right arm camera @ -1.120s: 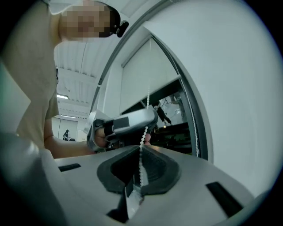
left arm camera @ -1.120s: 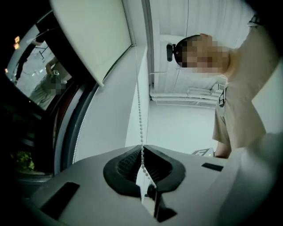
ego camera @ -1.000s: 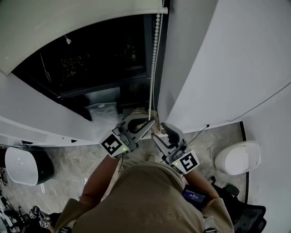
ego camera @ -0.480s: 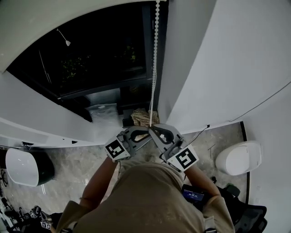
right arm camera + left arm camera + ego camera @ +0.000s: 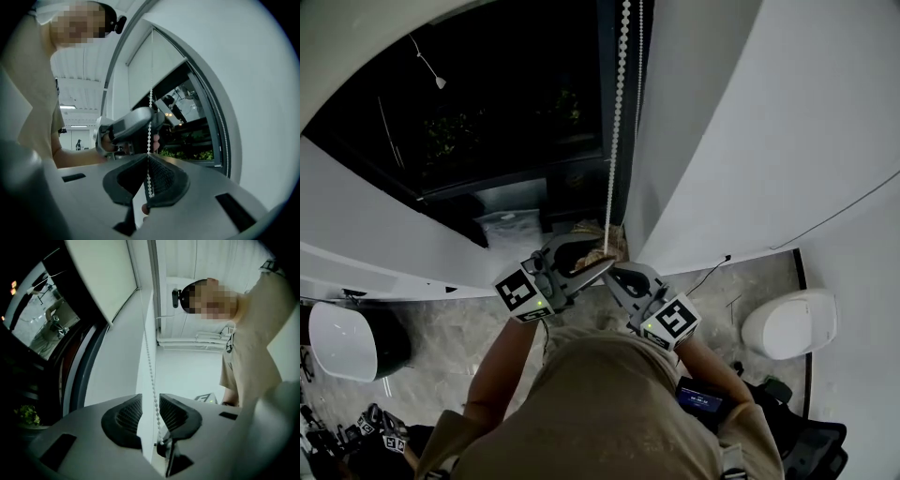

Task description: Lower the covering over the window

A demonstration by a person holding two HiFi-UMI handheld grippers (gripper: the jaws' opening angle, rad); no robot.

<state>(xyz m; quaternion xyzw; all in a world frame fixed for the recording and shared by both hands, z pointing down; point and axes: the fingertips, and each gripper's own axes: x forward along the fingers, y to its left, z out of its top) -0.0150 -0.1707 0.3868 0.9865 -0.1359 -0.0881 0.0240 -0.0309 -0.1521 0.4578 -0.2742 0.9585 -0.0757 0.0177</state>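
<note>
Grey left claw, right claw — square-marker cubes, beige short-sleeved shirt

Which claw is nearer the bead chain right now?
Right. The right claw is shut on the chain; the left claw has just been opening, its jaws apart with the chain between them.

- An office-like interior: a tall dark window in plain white walls stands ahead of the left gripper.
- A white roller blind with a bead chain hangs above it.
- Pale stone-look floor lies below the right gripper.
- Behind that gripper, a panelled ceiling carries strip lights.
</note>
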